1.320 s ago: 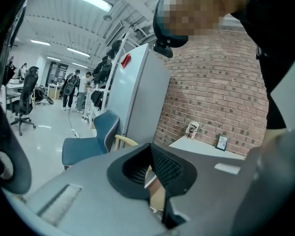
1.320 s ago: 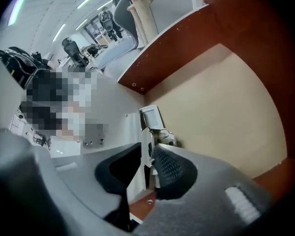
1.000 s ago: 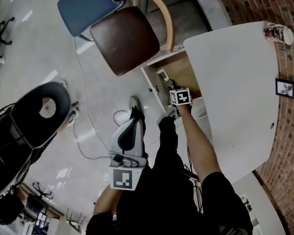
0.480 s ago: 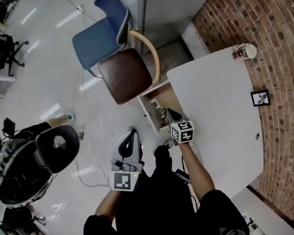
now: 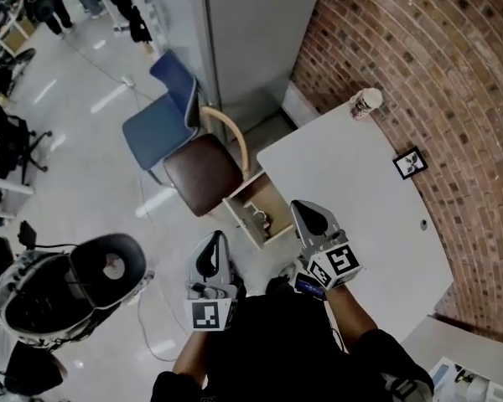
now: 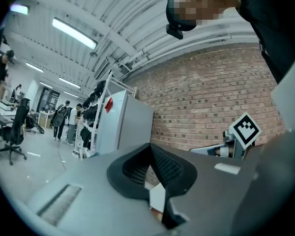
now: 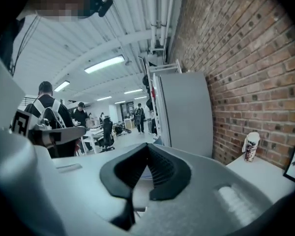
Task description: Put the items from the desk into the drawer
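Left gripper (image 5: 215,241) is clenched, empty; right gripper (image 5: 303,211) has just clenched, also empty. Cup (image 5: 366,101) stands well ahead and right of it, at the desk's (image 5: 360,199) far corner. It is probably light and crushable, so pinch it gently mid-body.

Two grippers in frame, the left gripper (image 5: 211,256) and the right gripper (image 5: 312,220), with one white desk (image 5: 360,199) and one open drawer (image 5: 268,193) just ahead of them. Beyond the left gripper stand two chairs: one blue chair (image 5: 155,128) and one brown chair (image 5: 203,172). Far ahead of the right gripper are one cup (image 5: 367,102), one framed picture (image 5: 409,162), one grey cabinet (image 5: 251,32) and at least three people (image 5: 132,11).
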The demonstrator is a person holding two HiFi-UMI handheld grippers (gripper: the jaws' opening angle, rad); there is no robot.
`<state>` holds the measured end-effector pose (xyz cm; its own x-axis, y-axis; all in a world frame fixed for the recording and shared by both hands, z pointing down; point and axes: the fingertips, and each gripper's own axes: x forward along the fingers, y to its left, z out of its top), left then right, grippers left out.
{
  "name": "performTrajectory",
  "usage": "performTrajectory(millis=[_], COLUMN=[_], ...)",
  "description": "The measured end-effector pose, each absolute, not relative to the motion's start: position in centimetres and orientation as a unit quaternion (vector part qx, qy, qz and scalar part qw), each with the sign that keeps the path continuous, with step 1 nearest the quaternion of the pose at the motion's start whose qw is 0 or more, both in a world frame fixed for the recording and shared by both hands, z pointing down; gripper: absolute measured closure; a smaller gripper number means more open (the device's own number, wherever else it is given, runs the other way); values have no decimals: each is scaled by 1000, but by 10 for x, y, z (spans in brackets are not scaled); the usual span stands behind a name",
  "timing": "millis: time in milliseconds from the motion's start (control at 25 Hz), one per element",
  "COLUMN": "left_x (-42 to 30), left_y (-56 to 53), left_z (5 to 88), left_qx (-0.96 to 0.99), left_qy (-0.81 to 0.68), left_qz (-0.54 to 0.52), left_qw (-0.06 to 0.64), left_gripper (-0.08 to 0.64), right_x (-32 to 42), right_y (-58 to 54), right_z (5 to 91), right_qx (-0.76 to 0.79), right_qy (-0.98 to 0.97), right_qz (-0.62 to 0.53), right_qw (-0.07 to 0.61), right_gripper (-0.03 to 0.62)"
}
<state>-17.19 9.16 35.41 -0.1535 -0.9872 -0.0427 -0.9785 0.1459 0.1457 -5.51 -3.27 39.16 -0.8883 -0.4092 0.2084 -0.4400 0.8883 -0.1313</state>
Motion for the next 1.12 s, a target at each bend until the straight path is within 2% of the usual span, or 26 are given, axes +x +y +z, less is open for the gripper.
performTrajectory(millis=[280, 1120], left_x=[-143, -134], left_y=[97, 101], left_z=[352, 354], left_qx=[662, 669], left_qy=[-745, -738], left_qz=[-81, -82], left_qw=[13, 13], left_gripper=[540, 540], right_x=[-19, -15], right_y=[-4, 11], right_z=[376, 378], right_qx=[227, 224], right_qy=[-968, -969], right_qz=[78, 76], right_qw=[68, 69], right_gripper=[589, 589])
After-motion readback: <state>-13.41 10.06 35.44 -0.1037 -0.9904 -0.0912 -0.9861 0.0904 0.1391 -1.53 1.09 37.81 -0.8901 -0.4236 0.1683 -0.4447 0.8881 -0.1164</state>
